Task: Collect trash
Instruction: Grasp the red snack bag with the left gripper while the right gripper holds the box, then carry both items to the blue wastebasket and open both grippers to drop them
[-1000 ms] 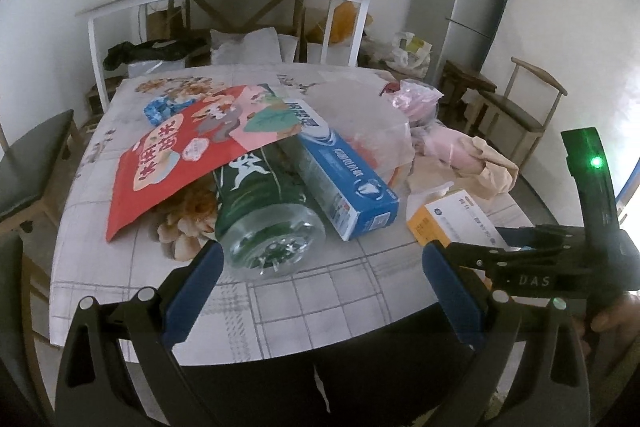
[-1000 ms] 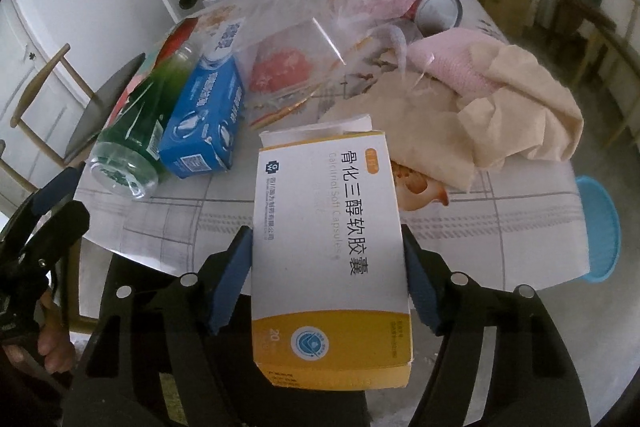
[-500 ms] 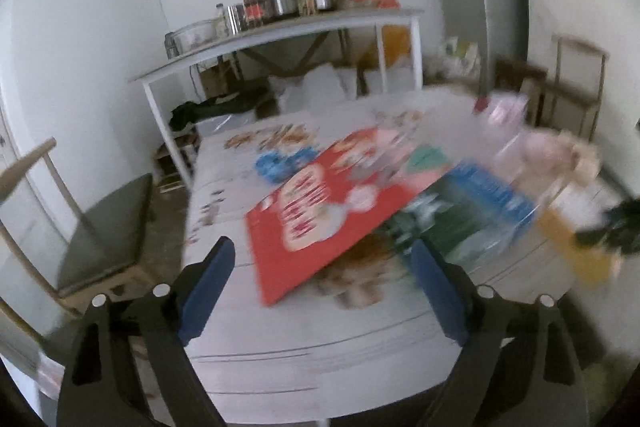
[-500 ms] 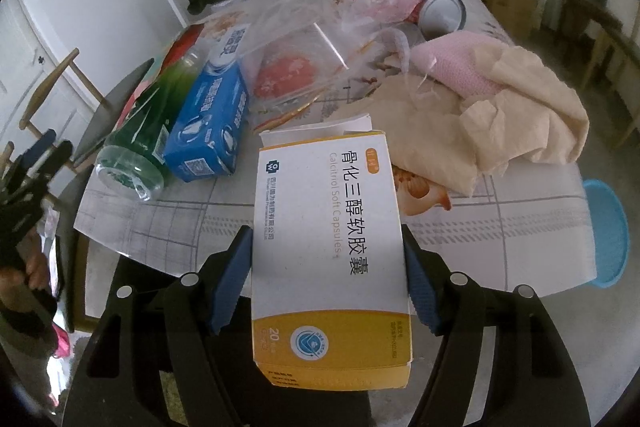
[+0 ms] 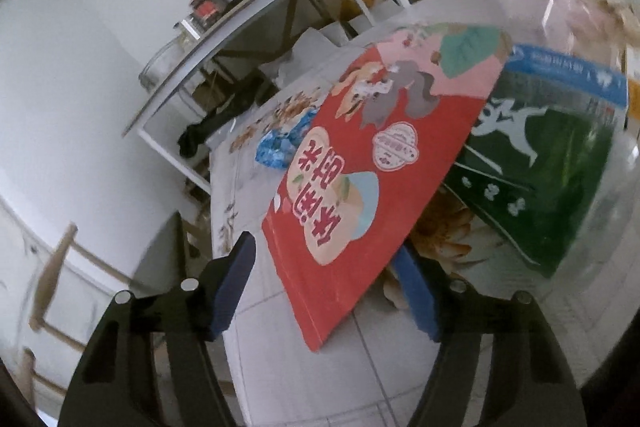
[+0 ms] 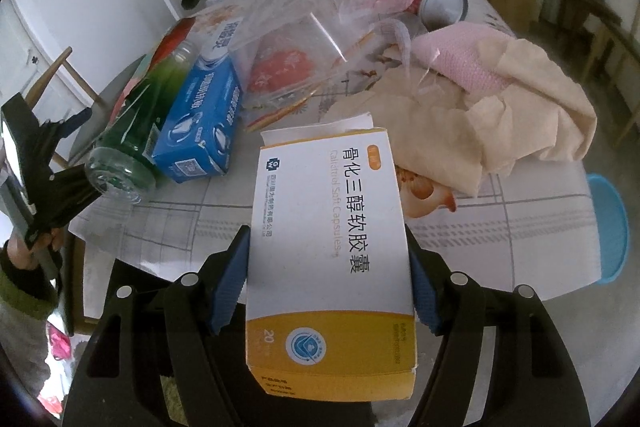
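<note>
The left gripper (image 5: 326, 287) is tilted at the table's near edge, its jaws closing around the lower corner of a flat red snack package (image 5: 360, 187). A gap still shows beside the left pad. The package leans on a green plastic bottle (image 5: 540, 179) lying next to a blue carton (image 5: 568, 75). My right gripper (image 6: 328, 279) is shut on a white and yellow medicine box (image 6: 328, 247), held above the table's front edge. In the right wrist view the left gripper (image 6: 44, 163) sits at the far left, near the bottle (image 6: 132, 131) and the carton (image 6: 200, 119).
A clear plastic bag (image 6: 288, 63), a drinks can (image 6: 442, 1), a pink cloth (image 6: 460, 63) and beige crumpled paper (image 6: 520, 115) cover the table's right side. A blue round bin (image 6: 608, 227) stands on the floor. A wooden chair (image 5: 52, 267) and a laden shelf (image 5: 240, 23) are at the left.
The left gripper swung left, rolled and dropped toward the red package, and its jaws narrowed around the package's corner. The right gripper kept still with the medicine box.
</note>
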Motion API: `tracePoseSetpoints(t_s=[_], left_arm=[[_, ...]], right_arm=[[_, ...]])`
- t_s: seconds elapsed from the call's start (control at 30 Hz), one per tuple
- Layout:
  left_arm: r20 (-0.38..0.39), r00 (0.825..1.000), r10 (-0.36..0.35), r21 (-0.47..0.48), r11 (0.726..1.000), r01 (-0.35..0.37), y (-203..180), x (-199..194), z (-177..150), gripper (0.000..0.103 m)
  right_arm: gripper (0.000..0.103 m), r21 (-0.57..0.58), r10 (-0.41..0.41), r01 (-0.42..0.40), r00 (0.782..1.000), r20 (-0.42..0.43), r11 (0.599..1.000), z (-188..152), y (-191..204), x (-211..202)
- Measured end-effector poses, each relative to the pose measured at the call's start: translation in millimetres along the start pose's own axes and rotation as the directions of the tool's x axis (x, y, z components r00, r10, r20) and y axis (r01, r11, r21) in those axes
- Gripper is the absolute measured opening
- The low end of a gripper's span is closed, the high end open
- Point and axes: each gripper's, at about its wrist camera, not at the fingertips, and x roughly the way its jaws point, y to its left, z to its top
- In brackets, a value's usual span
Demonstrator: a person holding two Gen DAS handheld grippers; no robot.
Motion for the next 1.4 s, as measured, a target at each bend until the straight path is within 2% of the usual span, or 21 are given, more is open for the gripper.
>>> tracePoseSetpoints(t_s=[0.13, 0.23, 0.3, 0.5, 0.83, 1.07, 1.27, 1.4], left_arm=[[0.007, 1.000, -0.006, 0.031, 1.000, 0.006, -2.7, 2.6, 2.1, 0.053], [0.005, 1.000, -0.019, 0.018, 1.000, 0.018, 0.1, 7.0, 2.2, 0.037], [0.002, 1.000, -0.023, 0.009, 1.000, 0.023, 0.0, 9.1, 0.6, 0.021], [0.039, 0.999, -0.004, -0.002, 1.000, 0.004, -2.7, -1.5, -2.6, 0.002], [0.094, 0.994, 0.052, -0.112, 0.993, -0.042, 17.3, -36.2, -2.9, 0.000], [0.150, 0.981, 0.121, -0.208, 0.974, -0.088, 42.0, -82.3, 2.7, 0.000], [0.205, 0.969, 0.138, -0.289, 0.954, -0.075, 61.0, -125.8, 13.6, 0.000], [0.272, 0.956, 0.112, -0.347, 0.938, -0.011, 67.1, -156.1, 31.8, 0.000]], right_arm=[[0.067, -0.007, -0.013, 0.013, 1.000, -0.005, 1.000, 2.6, 4.3, 5.0], [0.067, -0.010, -0.019, 0.019, 1.000, -0.007, 1.000, 2.7, 5.4, 6.2], [0.066, -0.008, -0.022, 0.022, 1.000, -0.008, 1.000, 2.9, 4.9, 6.2], [0.066, -0.031, -0.038, 0.038, 0.999, -0.005, 0.999, 4.0, 8.0, 7.6], [0.066, -0.053, -0.038, 0.041, 0.998, 0.045, 0.998, 4.4, 18.5, -8.9], [0.066, -0.052, 0.025, -0.019, 0.994, 0.110, 0.998, 8.3, 27.5, -35.2], [0.066, -0.060, 0.104, -0.094, 0.980, 0.173, 0.994, 14.5, 34.4, -60.3], [0.066, -0.067, 0.142, -0.130, 0.965, 0.222, 0.989, 15.5, 35.8, -76.1]])
